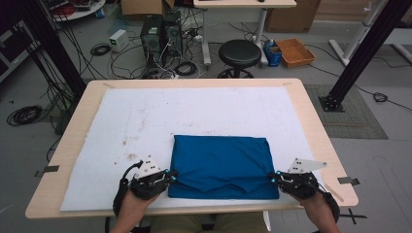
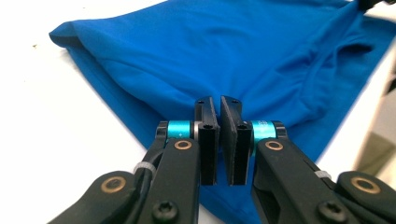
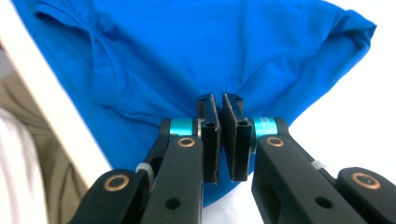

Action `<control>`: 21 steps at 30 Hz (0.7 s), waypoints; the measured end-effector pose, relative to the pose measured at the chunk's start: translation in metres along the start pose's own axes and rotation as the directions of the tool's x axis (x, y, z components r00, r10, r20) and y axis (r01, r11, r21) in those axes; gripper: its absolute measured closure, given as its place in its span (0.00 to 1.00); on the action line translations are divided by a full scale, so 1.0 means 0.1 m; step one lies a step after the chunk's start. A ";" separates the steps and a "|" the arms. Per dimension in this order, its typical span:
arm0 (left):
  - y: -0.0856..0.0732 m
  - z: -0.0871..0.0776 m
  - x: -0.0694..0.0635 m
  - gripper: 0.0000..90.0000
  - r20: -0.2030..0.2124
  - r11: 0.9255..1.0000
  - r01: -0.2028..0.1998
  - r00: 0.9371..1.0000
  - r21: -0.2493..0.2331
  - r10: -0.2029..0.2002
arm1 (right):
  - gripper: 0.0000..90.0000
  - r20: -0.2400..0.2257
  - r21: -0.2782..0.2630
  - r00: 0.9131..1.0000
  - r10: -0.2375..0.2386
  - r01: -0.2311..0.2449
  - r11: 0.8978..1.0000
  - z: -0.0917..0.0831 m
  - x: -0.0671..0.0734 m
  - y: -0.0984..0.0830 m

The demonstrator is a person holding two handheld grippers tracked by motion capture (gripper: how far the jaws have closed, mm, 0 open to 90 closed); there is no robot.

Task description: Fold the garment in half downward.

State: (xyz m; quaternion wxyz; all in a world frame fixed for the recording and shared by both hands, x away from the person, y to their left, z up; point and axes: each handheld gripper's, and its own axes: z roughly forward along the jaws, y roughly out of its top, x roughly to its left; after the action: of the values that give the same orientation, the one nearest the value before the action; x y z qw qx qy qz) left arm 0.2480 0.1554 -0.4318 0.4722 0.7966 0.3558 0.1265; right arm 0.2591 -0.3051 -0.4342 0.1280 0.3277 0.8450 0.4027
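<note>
two tools, left tool (image 1: pixel 171 175) and right tool (image 1: pixel 275 178), clamping folded blue cloth (image 1: pixel 221 162)

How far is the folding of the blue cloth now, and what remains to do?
Done: the blue cloth already lies as a folded rectangle on the white mat. In hand: the left gripper and the right gripper each pinch a side edge near the person, jaws nearly closed on fabric. Left: probably one more fold away from the person, then release.
</note>
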 end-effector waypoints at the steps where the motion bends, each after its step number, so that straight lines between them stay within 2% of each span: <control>1: -0.01 -0.02 -0.01 0.95 0.010 1.000 0.000 1.000 -0.001 0.000 | 0.96 -0.009 -0.004 1.000 -0.001 0.001 1.000 -0.03 0.01 0.01; 4: -0.05 -0.07 -0.04 0.95 0.027 1.000 -0.001 1.000 0.017 0.001 | 0.96 -0.038 -0.025 0.999 -0.013 0.012 1.000 -0.15 0.02 0.04; 6: -0.08 -0.09 -0.05 0.95 0.035 1.000 -0.002 0.999 0.031 0.000 | 0.96 -0.065 -0.016 0.998 -0.017 0.016 1.000 -0.22 0.04 0.06; 8: -0.10 -0.10 -0.05 0.95 0.042 0.998 -0.010 0.999 0.055 0.008 | 0.96 -0.092 0.026 0.995 -0.030 0.033 0.999 -0.24 0.07 0.05; 10: -0.12 -0.08 -0.06 0.95 0.043 0.996 -0.024 0.999 0.083 0.021 | 0.96 -0.086 0.095 0.995 -0.041 0.049 0.994 -0.20 0.10 0.01; 12: -0.12 -0.04 -0.07 0.93 0.046 0.995 -0.041 0.998 0.095 0.037 | 0.87 -0.080 0.125 0.996 -0.028 0.038 0.991 -0.15 0.09 -0.01; 13: -0.11 -0.04 -0.07 0.87 0.045 0.995 -0.037 0.998 0.090 0.033 | 0.81 -0.076 0.124 0.997 -0.010 0.019 0.992 -0.13 0.08 -0.01; 14: -0.10 -0.04 -0.06 0.76 0.051 0.996 -0.029 0.998 0.080 0.025 | 0.78 -0.078 0.107 0.997 0.009 -0.001 0.994 -0.13 0.06 -0.01; 16: -0.06 -0.07 -0.05 0.66 0.027 0.999 -0.022 0.999 0.029 0.021 | 0.68 -0.083 0.054 0.996 0.046 -0.041 0.998 -0.17 0.01 0.00; 17: -0.03 -0.08 -0.03 0.59 0.010 1.000 -0.016 1.000 0.008 0.016 | 0.63 -0.059 0.024 0.996 0.069 -0.068 0.997 -0.19 -0.01 0.01; 19: 0.05 -0.08 0.03 0.56 -0.030 0.999 -0.010 1.000 -0.032 0.009 | 0.62 -0.005 -0.021 0.993 0.121 -0.121 0.992 -0.21 -0.08 0.04; 20: 0.10 -0.06 0.07 0.53 -0.058 0.999 -0.011 0.998 -0.048 0.008 | 0.55 0.045 -0.033 0.987 0.153 -0.151 0.988 -0.20 -0.12 0.06; 21: 0.15 -0.04 0.10 0.52 -0.080 0.998 -0.018 0.997 -0.059 0.013 | 0.49 0.103 -0.046 0.977 0.187 -0.183 0.982 -0.16 -0.18 0.09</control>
State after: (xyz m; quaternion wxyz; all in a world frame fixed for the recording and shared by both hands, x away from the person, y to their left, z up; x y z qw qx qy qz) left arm 0.2597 0.1608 -0.4188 0.4805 0.7791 0.3641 0.1723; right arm 0.2691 -0.3221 -0.4177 0.1409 0.4238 0.7952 0.4102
